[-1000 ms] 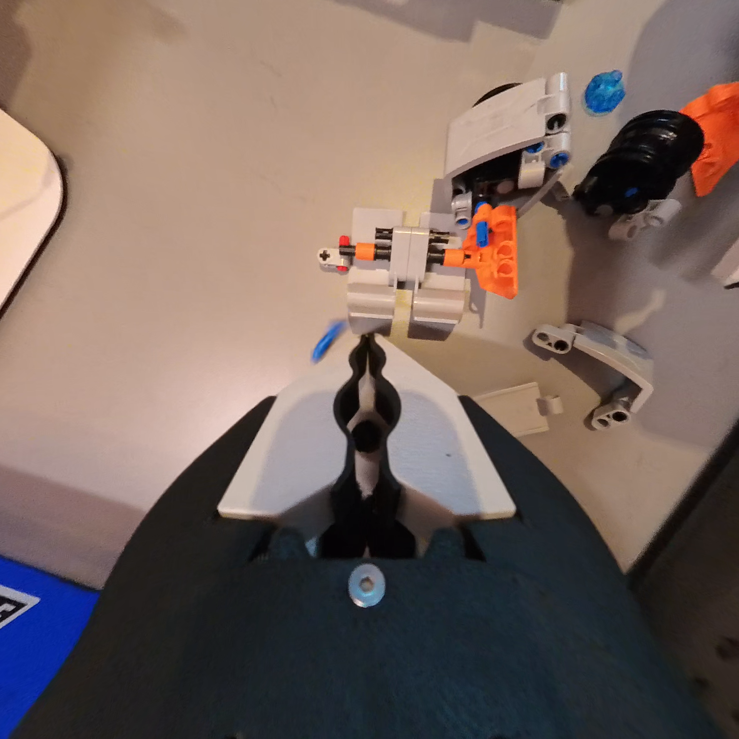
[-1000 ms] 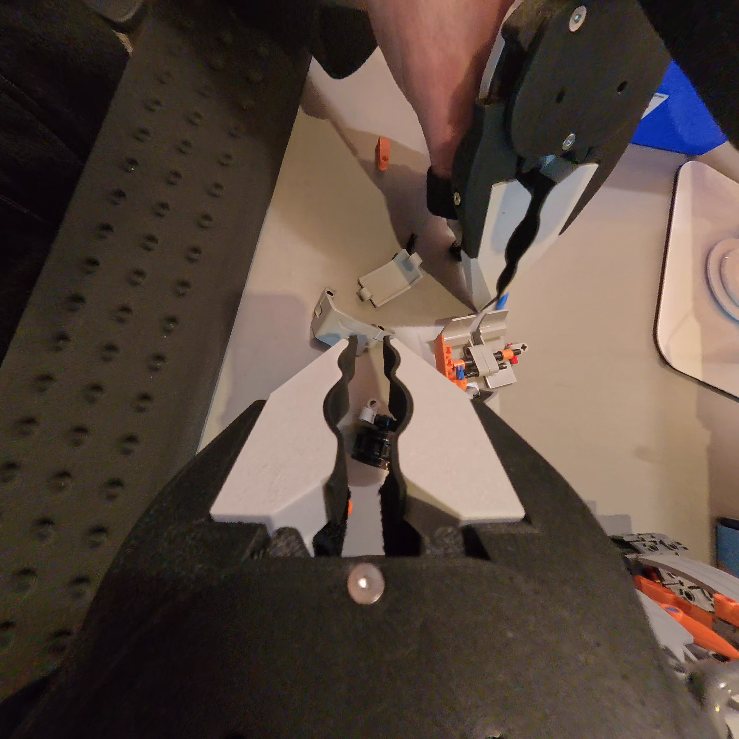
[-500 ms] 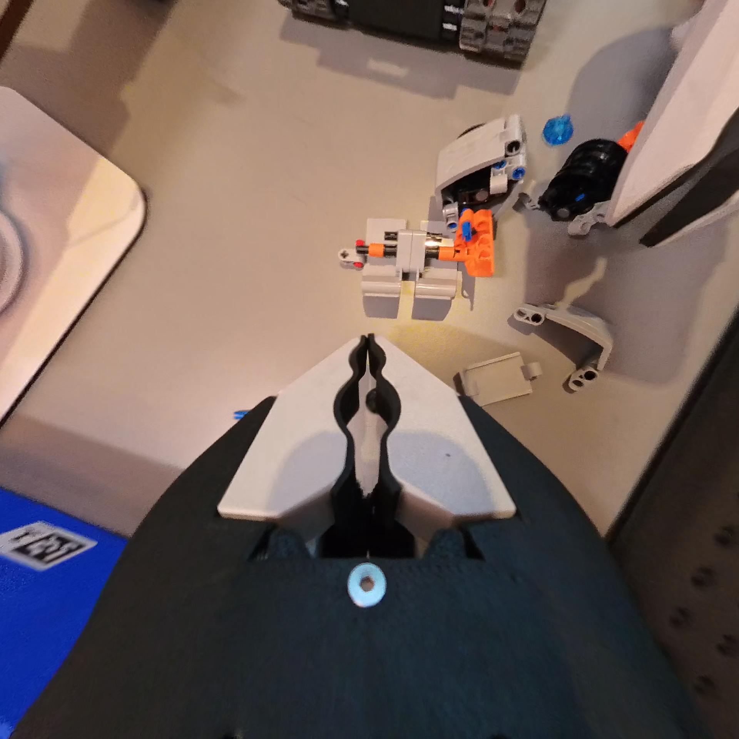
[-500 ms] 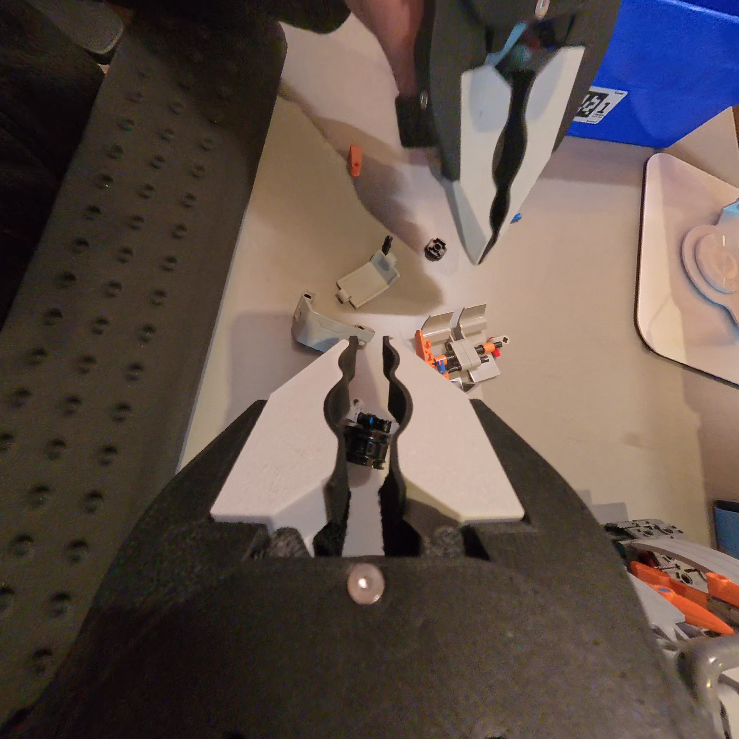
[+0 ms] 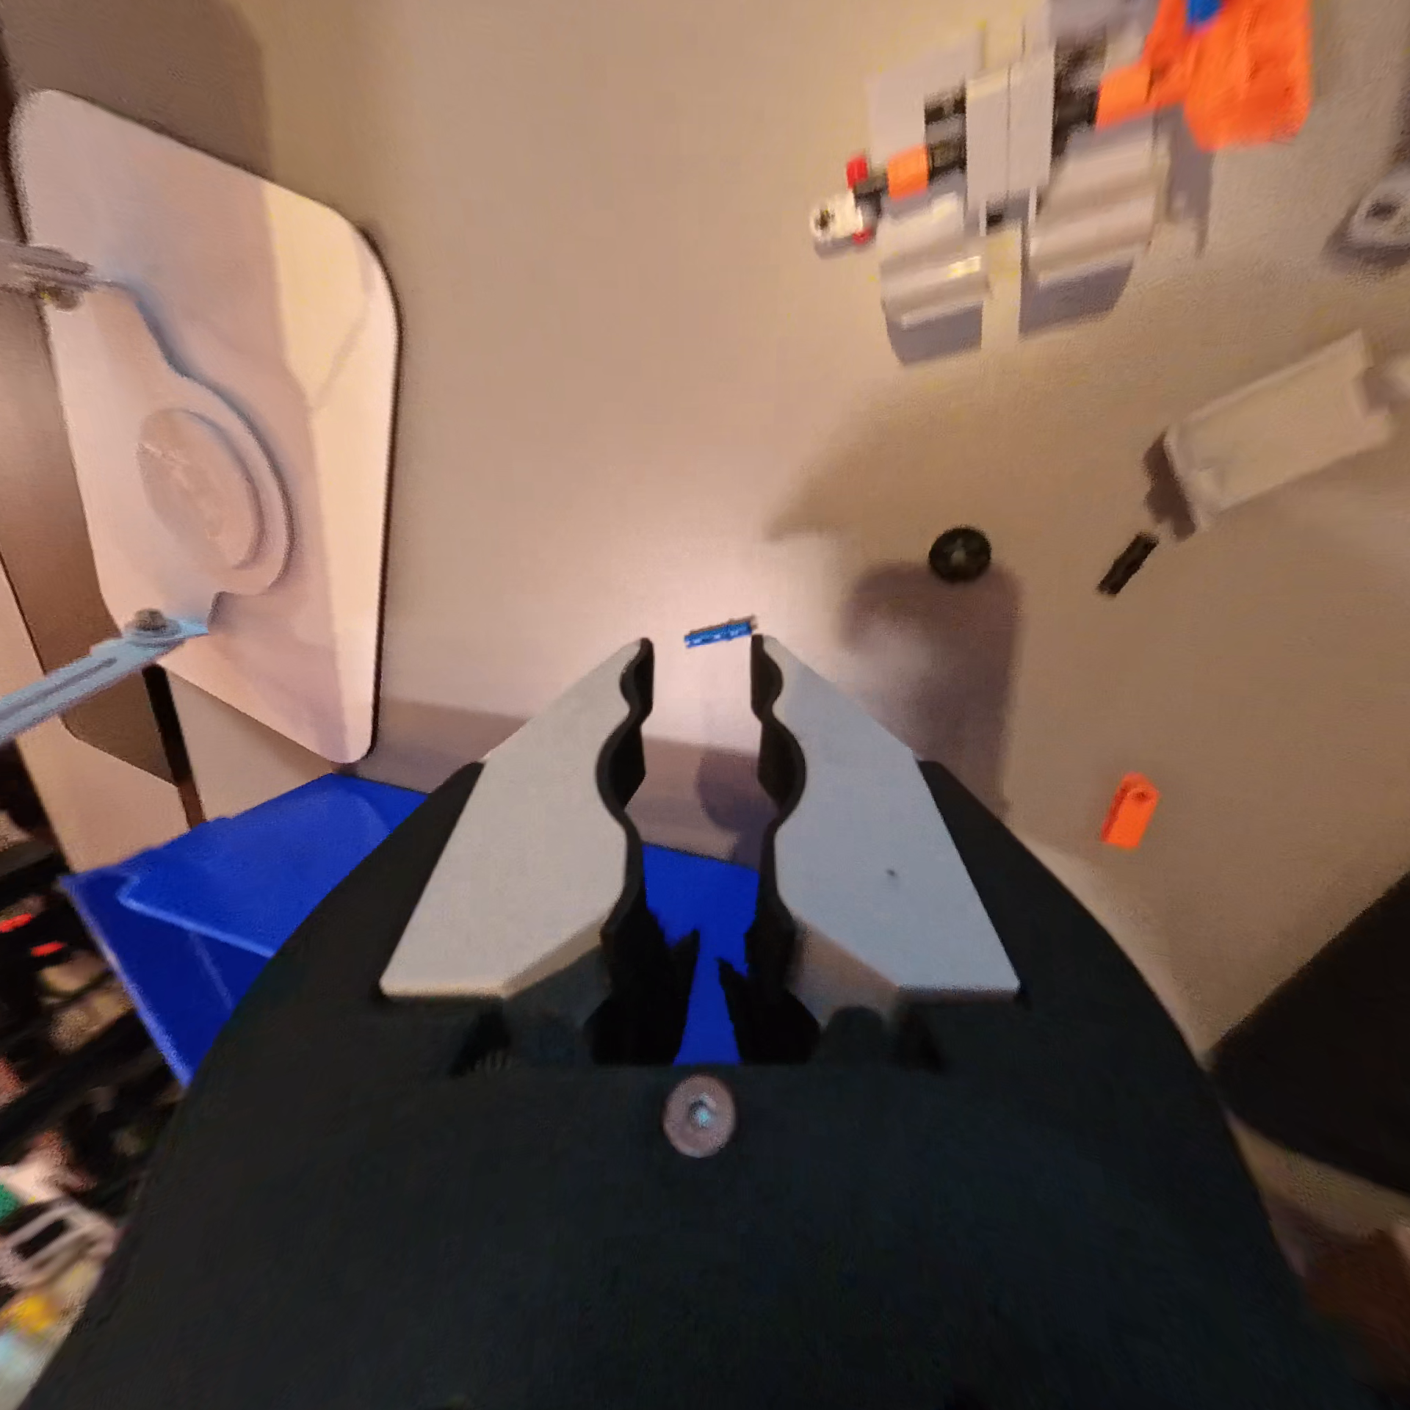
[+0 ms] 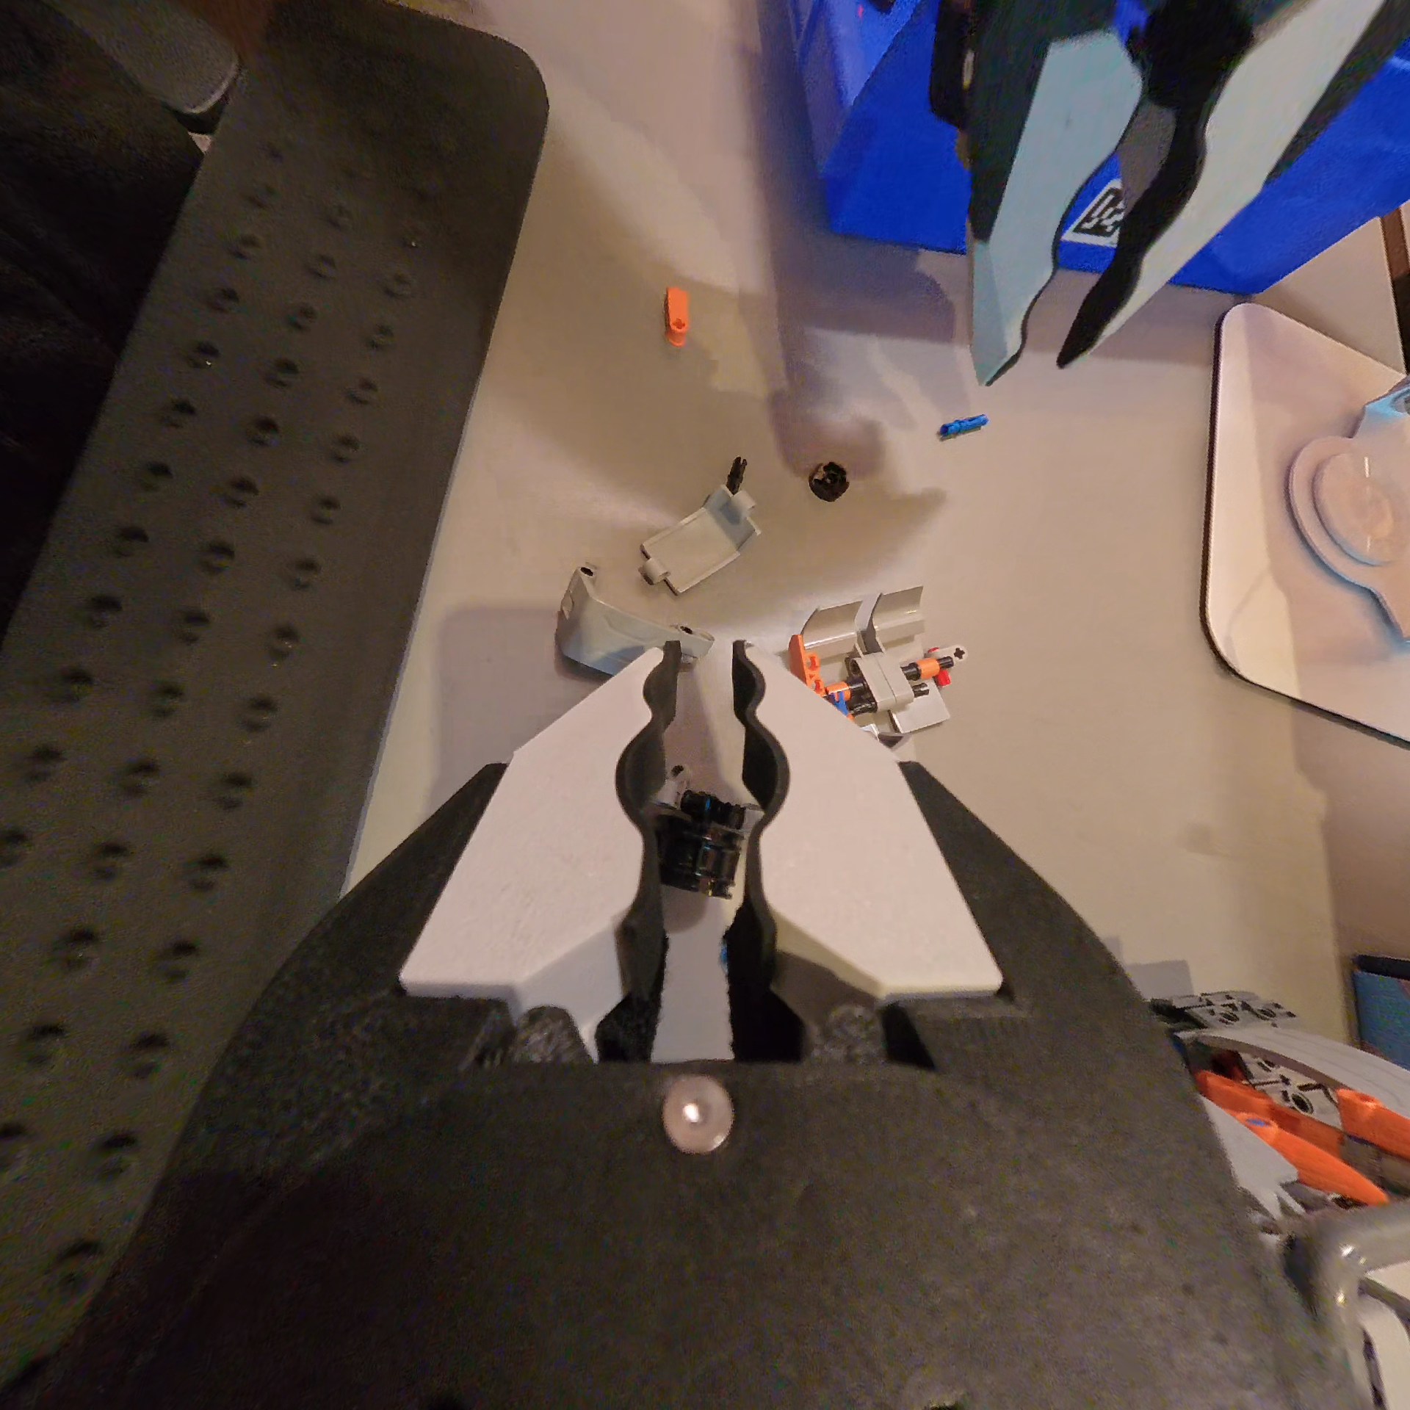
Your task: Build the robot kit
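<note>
My left gripper [image 5: 702, 648] is open and empty, hovering low over the beige table. A small blue pin [image 5: 717, 635] lies on the table just past its fingertips. A grey and orange brick assembly [image 5: 1030, 191] lies farther off to the upper right, blurred. My right gripper [image 6: 706, 652] is shut on a black wheel piece [image 6: 698, 839], held deep between its fingers above the table. In the right wrist view the left gripper [image 6: 1030, 358] hangs open at the top right, above the blue pin [image 6: 963, 426]. The assembly [image 6: 877, 664] lies just right of my right fingertips.
A grey curved panel [image 6: 610, 633], a grey flat panel [image 6: 698, 545], a small black round piece [image 6: 828, 479] and an orange piece [image 6: 675, 314] lie loose. A blue bin [image 6: 877, 152], a white tray [image 6: 1297, 534], a black perforated mat [image 6: 229, 458] and a parts pile [image 6: 1297, 1106] ring the area. One gripper's finger ends stand about 15 cm off the other's. My left gripper's tips are some 5 cm from the small blue pin [image 5: 717, 635].
My left gripper has pulled back from the assembly toward the blue bin and opened. The blue pin now lies on the table. My right gripper still holds the black wheel.
</note>
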The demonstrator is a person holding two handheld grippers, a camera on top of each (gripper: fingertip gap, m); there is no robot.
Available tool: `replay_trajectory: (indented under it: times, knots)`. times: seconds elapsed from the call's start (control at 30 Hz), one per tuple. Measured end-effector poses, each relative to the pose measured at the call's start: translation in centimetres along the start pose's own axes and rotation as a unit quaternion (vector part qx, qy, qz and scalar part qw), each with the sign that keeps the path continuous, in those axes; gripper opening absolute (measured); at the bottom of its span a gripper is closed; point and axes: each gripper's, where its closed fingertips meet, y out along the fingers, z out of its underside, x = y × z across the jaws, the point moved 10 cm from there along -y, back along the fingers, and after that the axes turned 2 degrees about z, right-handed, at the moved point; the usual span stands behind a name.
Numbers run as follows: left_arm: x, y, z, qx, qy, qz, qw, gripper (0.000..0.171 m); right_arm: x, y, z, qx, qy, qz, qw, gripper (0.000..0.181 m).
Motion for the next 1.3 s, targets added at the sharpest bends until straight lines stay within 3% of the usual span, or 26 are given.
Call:
replay_trajectory:
  times: [0.13,0.37,0.57,0.8,0.93,1.03,1.17,1.3]
  knots:
    - [0.6,1.5,0.2,0.078,0.095,0.030,0.992,0.025,0.1,-0.1,-0.1,-0.001,-0.003,-0.001,1.000,0.012]
    - [1.0,4.2,0.4,0.092,0.202,0.090,0.971,0.021,0.0,-0.2,-0.1,-0.003,-0.004,0.002,1.000,0.012]
    - [1.3,4.9,0.2,0.091,0.205,0.132,0.966,0.003,-0.2,-0.3,0.1,-0.003,-0.001,0.002,1.000,0.012]
    - [1.2,4.8,0.2,0.083,0.205,0.105,0.969,0.001,-0.5,-0.5,0.3,-0.004,0.006,0.008,1.000,0.011]
    - [0.8,2.9,-0.7,0.032,0.191,0.051,0.980,0.002,-1.2,-1.0,0.3,-0.018,0.026,0.033,0.999,0.011]
    - [-0.4,0.2,-2.2,-0.042,0.180,-0.008,0.983,0.001,-2.3,-1.5,0.2,-0.054,0.067,0.073,0.994,0.012]
    - [-3.2,-2.6,-4.1,-0.130,0.197,-0.079,0.968,0.001,-3.2,-2.4,-0.3,-0.133,0.119,0.119,0.977,0.016]
    - [-5.5,-4.6,-5.7,-0.199,0.199,-0.139,0.949,0.001,-3.3,-1.9,-0.2,-0.131,0.130,0.135,0.974,0.020]
